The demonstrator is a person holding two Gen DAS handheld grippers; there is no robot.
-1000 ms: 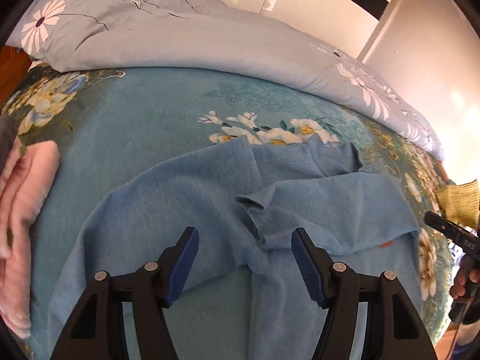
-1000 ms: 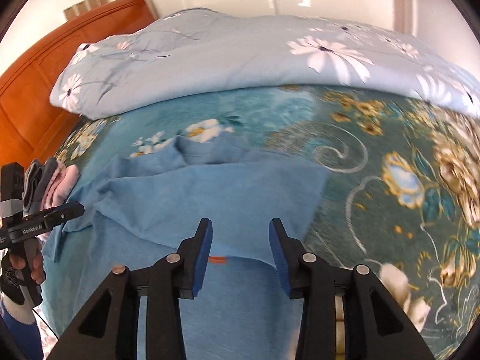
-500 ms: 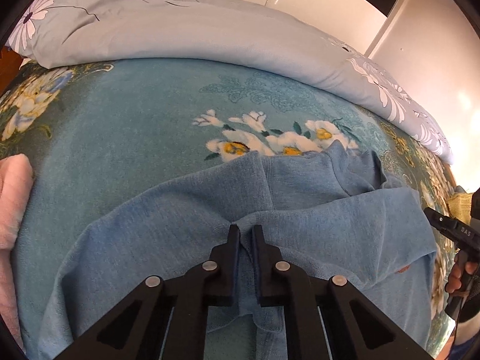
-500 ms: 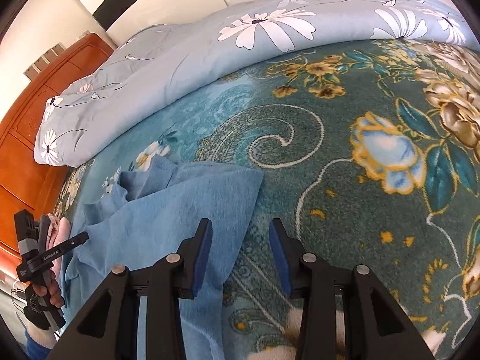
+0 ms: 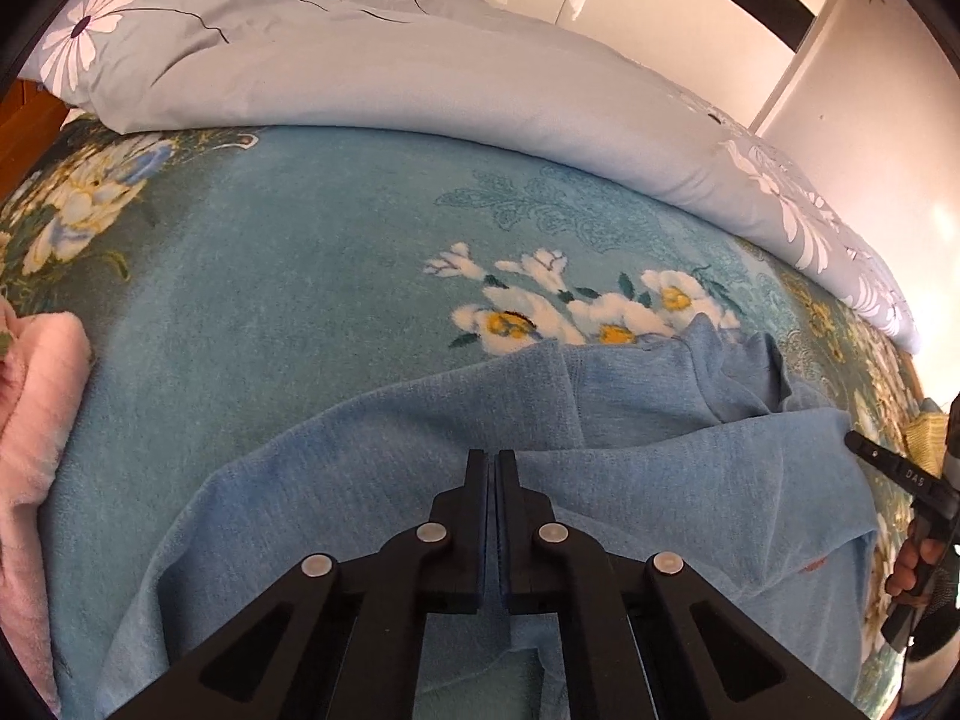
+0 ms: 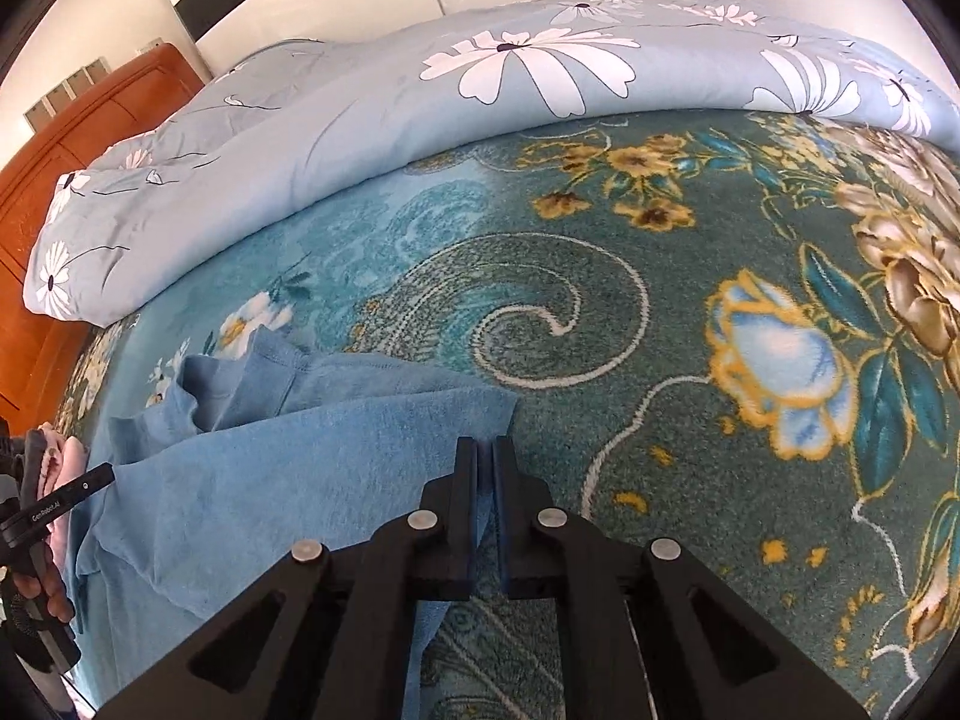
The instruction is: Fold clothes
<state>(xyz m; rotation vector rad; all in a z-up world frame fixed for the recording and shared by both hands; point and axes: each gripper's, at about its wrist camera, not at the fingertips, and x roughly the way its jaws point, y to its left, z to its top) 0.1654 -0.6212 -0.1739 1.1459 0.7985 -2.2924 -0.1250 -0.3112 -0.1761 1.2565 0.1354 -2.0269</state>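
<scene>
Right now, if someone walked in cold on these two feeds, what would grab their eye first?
The blue garment spread across the floral blanket in the foreground, with both tools clamped on it: the left tool on a fold near its middle, the right tool at its right edge. Behind lies a pale blue daisy-print duvet rolled along the far side, and a pink fleece item sits at the left edge of the left wrist view.

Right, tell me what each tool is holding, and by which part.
Both hold the blue garment. The left tool pinches a fold near its middle; the right tool pinches its side edge by the corner.
</scene>
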